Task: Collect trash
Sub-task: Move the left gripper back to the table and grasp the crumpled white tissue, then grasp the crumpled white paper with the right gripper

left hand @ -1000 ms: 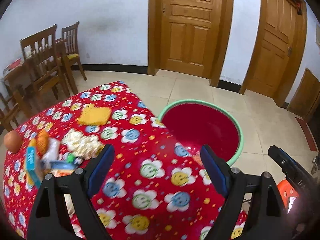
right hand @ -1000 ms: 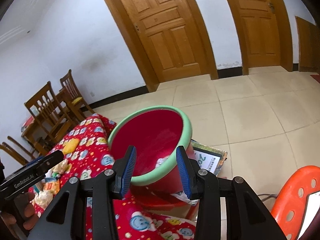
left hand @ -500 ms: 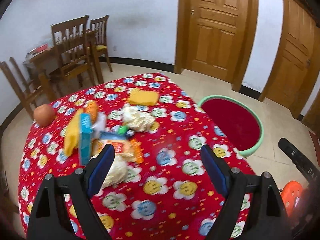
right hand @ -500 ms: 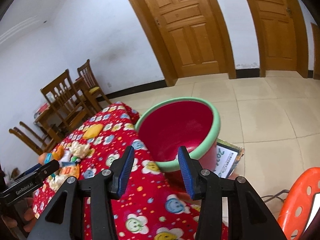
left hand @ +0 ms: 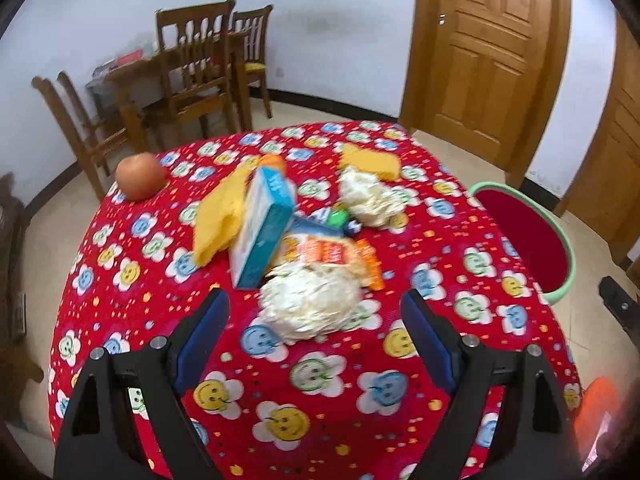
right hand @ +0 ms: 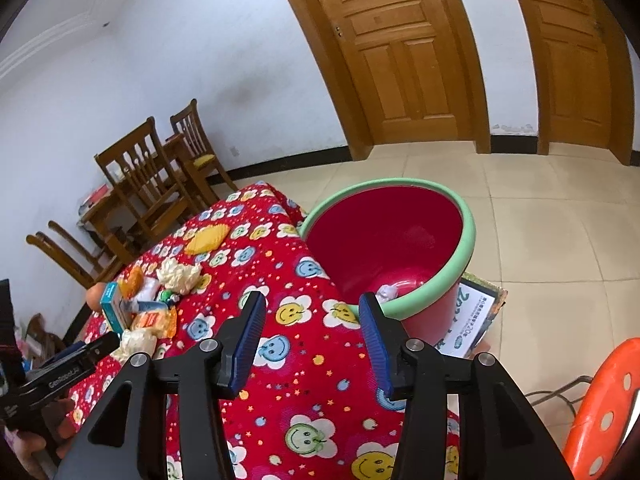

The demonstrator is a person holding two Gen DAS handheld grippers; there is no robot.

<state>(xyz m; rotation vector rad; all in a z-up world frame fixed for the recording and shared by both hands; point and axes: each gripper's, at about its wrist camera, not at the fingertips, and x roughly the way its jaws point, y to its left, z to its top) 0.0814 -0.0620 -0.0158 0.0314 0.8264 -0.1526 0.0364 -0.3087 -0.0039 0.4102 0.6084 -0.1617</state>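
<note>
On the round table under the red smiley-flower tablecloth (left hand: pixel 460 304), the trash lies in one central cluster: two crumpled white paper wads (left hand: pixel 310 304) (left hand: pixel 370 196), one tilted teal-and-white carton (left hand: pixel 262 228), one orange snack wrapper (left hand: pixel 332 252) and two yellow sponge-like pieces (left hand: pixel 220 216) (left hand: pixel 372 162), with one reddish apple (left hand: pixel 140 176) well apart at the far left edge. The left gripper (left hand: pixel 314 336) stands wide open and empty, its blue-padded fingers either side of the nearer wad but not touching it. The right gripper (right hand: pixel 312 340) is partly open and empty above the cloth, near the one red bin with a green rim (right hand: pixel 468 248), which stands on the floor just beside the table with a small pale scrap (right hand: pixel 386 292) inside.
</note>
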